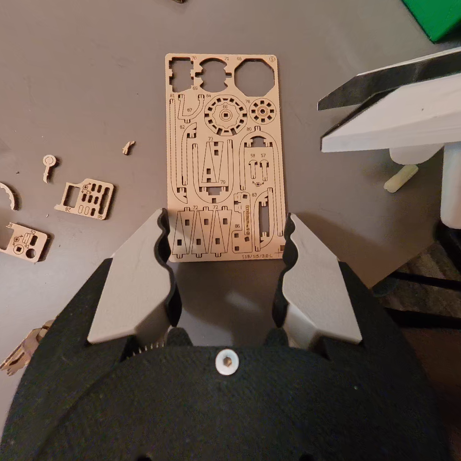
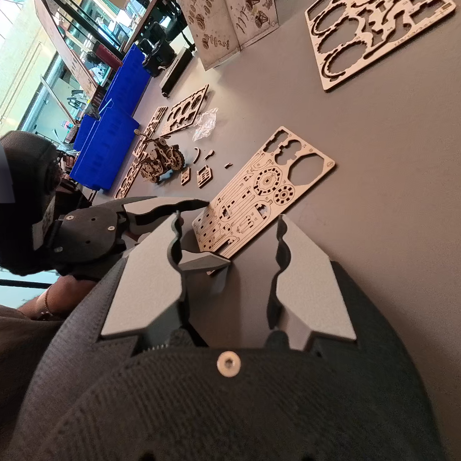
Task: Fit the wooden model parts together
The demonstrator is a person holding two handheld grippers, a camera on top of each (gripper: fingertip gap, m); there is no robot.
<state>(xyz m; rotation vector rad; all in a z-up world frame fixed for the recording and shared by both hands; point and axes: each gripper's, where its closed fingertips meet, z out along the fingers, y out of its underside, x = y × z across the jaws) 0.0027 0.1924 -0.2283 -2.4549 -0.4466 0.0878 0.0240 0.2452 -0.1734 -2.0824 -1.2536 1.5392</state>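
Note:
A wooden sheet of laser-cut model parts (image 1: 224, 159) lies flat on the grey table (image 1: 99, 87). My left gripper (image 1: 227, 224) is open wide, one finger on each side of the sheet's near end, close to its edges. The right wrist view shows the sheet (image 2: 264, 194) with the left gripper (image 2: 149, 219) straddling its end. My right gripper (image 2: 229, 219) is open and empty, above the table just short of the sheet's near corner. It shows at the right of the left wrist view (image 1: 324, 124). A partly built wooden motorcycle (image 2: 162, 159) stands farther back.
Loose punched-out pieces (image 1: 86, 199) (image 1: 25, 242) (image 1: 50, 167) lie left of the sheet. Emptied part sheets (image 2: 374, 37) (image 2: 184, 112), a booklet (image 2: 224, 30), a plastic wrapper (image 2: 205, 122) and blue bins (image 2: 112, 119) sit farther off. A green box (image 1: 434, 17) is at the far right. The tips of one gripper are about 8 cm away from the tips of the other. To reach the partly built wooden motorcycle (image 2: 162, 159) in a straight line is about 15 cm for my left fingers, about 25 cm for my right.

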